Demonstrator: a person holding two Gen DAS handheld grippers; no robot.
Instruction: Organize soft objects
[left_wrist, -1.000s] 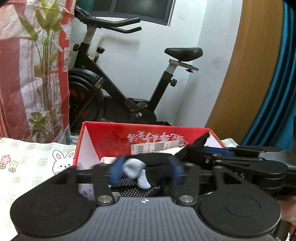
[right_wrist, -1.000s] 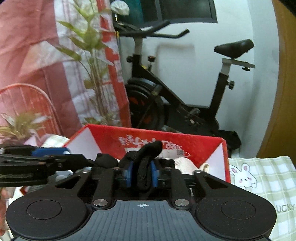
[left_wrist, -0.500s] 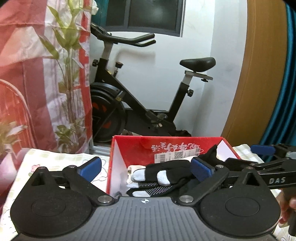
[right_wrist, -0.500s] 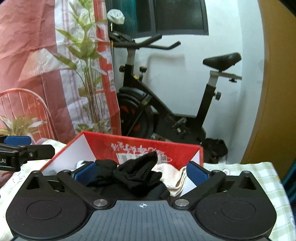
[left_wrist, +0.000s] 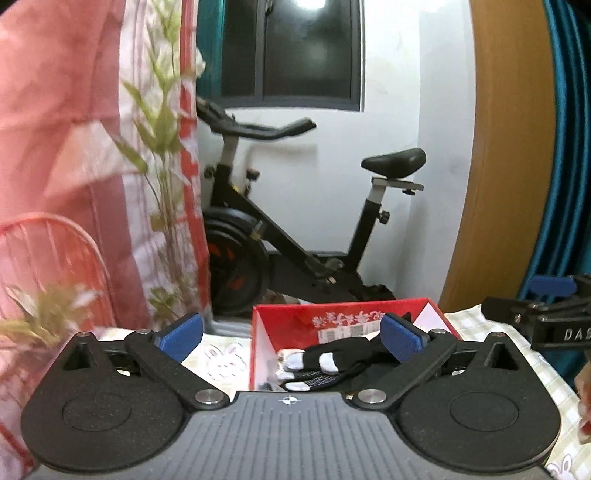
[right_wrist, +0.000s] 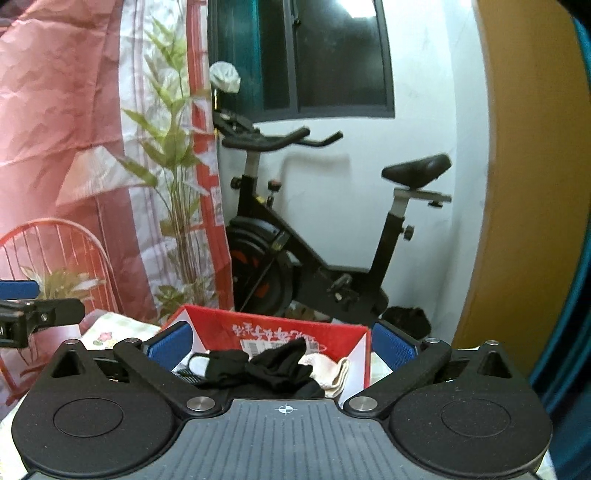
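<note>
Left wrist view, left to right: red-and-white curtain (left_wrist: 74, 147) with printed bamboo fills the left edge, motion-blurred; a red wire chair back (left_wrist: 48, 254) in front of it. Left gripper (left_wrist: 291, 338) spread wide, nothing between its blue pads (left_wrist: 183, 332). Left pad sits over the bunny-print tablecloth (left_wrist: 221, 360); right pad overlaps the red cardboard box (left_wrist: 258, 354). The box is open-topped and lies ahead of the gripper, slightly right of its centre line. Inside it: a black glove with white fingertips (left_wrist: 325, 360), between the pads in the picture but beyond and below them, not touched. Lower part of the box interior is hidden by the gripper body. Behind the box, a black exercise bike (left_wrist: 295, 251) against a white wall, then a wooden door edge (left_wrist: 509, 166). At far right the right gripper (left_wrist: 546, 306) enters from the side, cut off by the frame. Right wrist view, left to right: the left gripper's finger pokes in at the left edge, mostly cropped. Right gripper (right_wrist: 282, 343) also spread wide and empty; its blue pads flank the red box (right_wrist: 258, 328), one at each side wall. In the box, just ahead of the fingers: black soft items (right_wrist: 273, 363) bunched in the middle, individual pieces not separable, and a cream cloth (right_wrist: 332, 371) touching them on the right, against the right wall. Nearest box contents hidden under the gripper body. A dark heap (right_wrist: 406, 321) on the floor by the bike is too dim to identify.
</note>
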